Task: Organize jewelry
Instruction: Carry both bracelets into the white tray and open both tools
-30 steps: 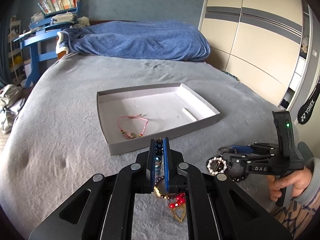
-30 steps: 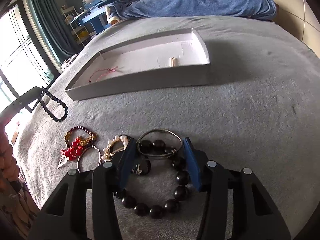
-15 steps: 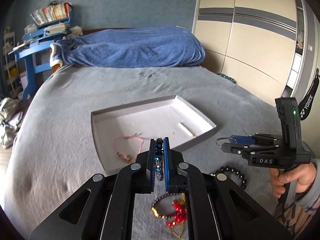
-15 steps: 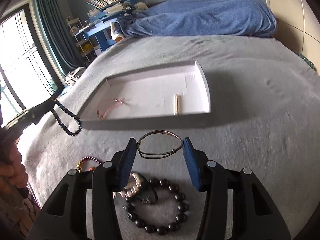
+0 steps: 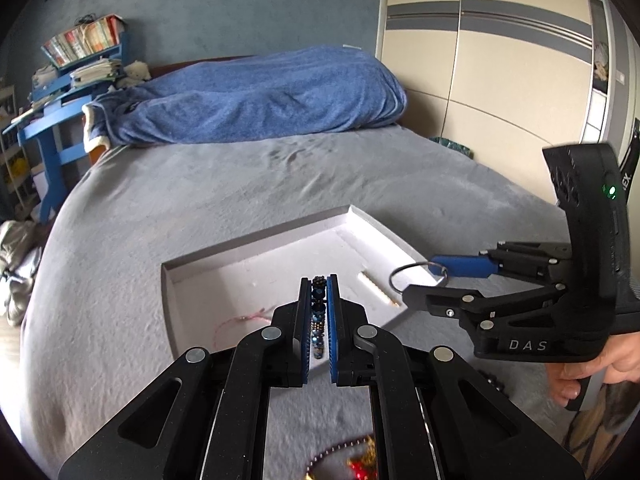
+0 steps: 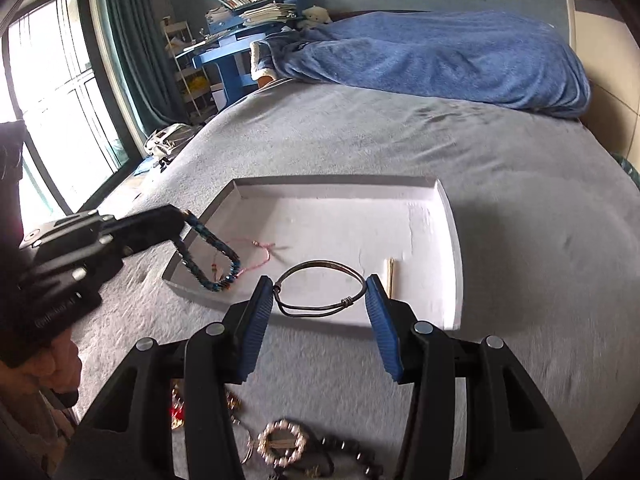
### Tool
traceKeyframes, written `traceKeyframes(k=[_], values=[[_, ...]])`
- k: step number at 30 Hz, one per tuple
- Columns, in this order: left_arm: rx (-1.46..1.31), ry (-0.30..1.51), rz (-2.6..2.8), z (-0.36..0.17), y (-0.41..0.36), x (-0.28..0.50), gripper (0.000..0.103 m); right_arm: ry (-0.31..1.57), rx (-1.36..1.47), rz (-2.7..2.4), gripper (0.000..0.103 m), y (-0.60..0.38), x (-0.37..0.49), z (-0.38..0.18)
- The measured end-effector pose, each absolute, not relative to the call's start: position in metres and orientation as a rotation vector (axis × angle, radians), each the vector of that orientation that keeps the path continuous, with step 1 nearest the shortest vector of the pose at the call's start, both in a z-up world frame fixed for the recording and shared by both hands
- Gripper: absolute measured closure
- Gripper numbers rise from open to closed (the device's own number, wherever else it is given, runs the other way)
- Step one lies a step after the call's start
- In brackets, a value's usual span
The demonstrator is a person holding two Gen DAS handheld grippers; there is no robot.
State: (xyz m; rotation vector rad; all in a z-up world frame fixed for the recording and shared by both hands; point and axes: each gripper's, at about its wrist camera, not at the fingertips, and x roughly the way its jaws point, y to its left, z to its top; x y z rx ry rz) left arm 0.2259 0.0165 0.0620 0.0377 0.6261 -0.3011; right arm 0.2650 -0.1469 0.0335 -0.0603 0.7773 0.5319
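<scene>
A shallow white tray (image 5: pixel 380 236) (image 6: pixel 452 240) lies on the grey bed. In it lie a pink string bracelet (image 6: pixel 262 254) (image 5: pixel 236 320) and a thin gold bar (image 6: pixel 390 276) (image 5: pixel 378 288). My left gripper (image 5: pixel 319 284) (image 6: pixel 182 224) is shut on a dark blue beaded bracelet (image 5: pixel 318 312) (image 6: pixel 216 264), which hangs over the tray's near left corner. My right gripper (image 6: pixel 320 290) (image 5: pixel 424 278) is shut on a thin metal wire bangle (image 6: pixel 320 288) (image 5: pixel 414 278), held above the tray's front edge.
Loose jewelry lies on the bed near me: a pearl ring bracelet (image 6: pixel 282 446), black beads (image 6: pixel 352 450), a red and gold piece (image 5: pixel 360 466). A blue blanket (image 5: pixel 248 96) lies at the bed's far end. A wardrobe (image 5: pixel 500 60) stands on the right.
Both grippers have risen from the jewelry pile and moved forward toward the tray, the left carrying the blue beaded bracelet, the right carrying the wire bangle.
</scene>
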Motion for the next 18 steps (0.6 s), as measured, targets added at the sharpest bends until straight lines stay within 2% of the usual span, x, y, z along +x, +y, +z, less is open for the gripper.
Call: traceKeyframes(k=[18], values=[[0.06,0.71,-0.267,0.026,0.011,0.284,0.095,0.873,-0.079,0.498,0.055,-0.132,0.325,-0.002]])
